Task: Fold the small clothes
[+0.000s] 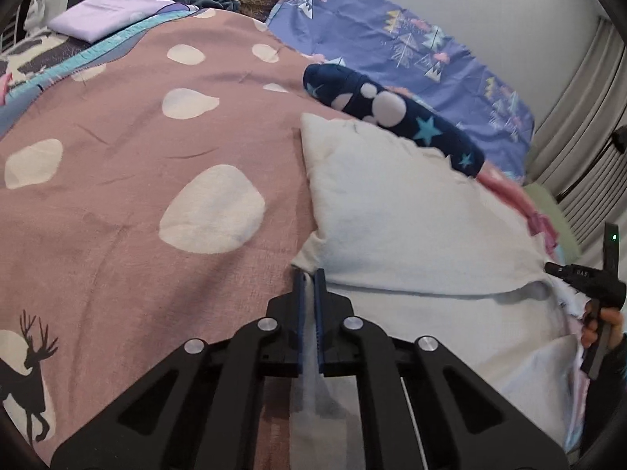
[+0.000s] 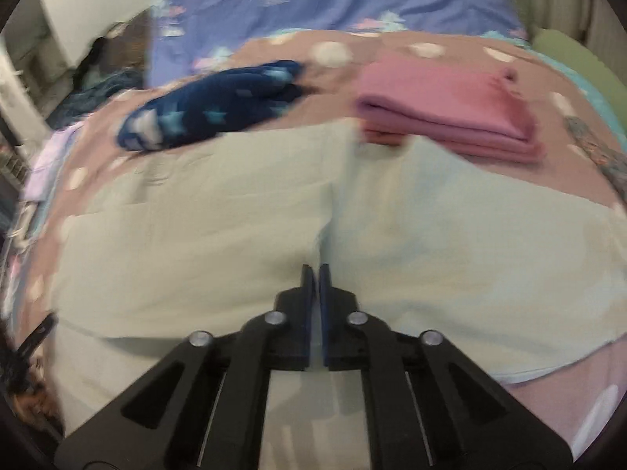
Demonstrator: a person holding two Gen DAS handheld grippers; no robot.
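A white cloth [image 1: 403, 219] lies on the pink spotted blanket [image 1: 117, 180], folded over on itself. My left gripper [image 1: 309, 280] is shut on the cloth's near left corner, with fabric running between the fingers. In the right wrist view the same cloth [image 2: 196, 243] looks pale green and blurred, and my right gripper [image 2: 315, 274] is shut on its near edge at a crease. The right gripper's body and the hand holding it show at the left wrist view's right edge [image 1: 595, 286].
A navy star-print garment [image 1: 392, 113] lies beyond the cloth, also in the right wrist view [image 2: 211, 105]. A folded pink garment [image 2: 450, 105] sits at the back right. A folded lilac piece [image 1: 106, 15] lies far left. A purple patterned sheet [image 1: 392, 51] covers the far side.
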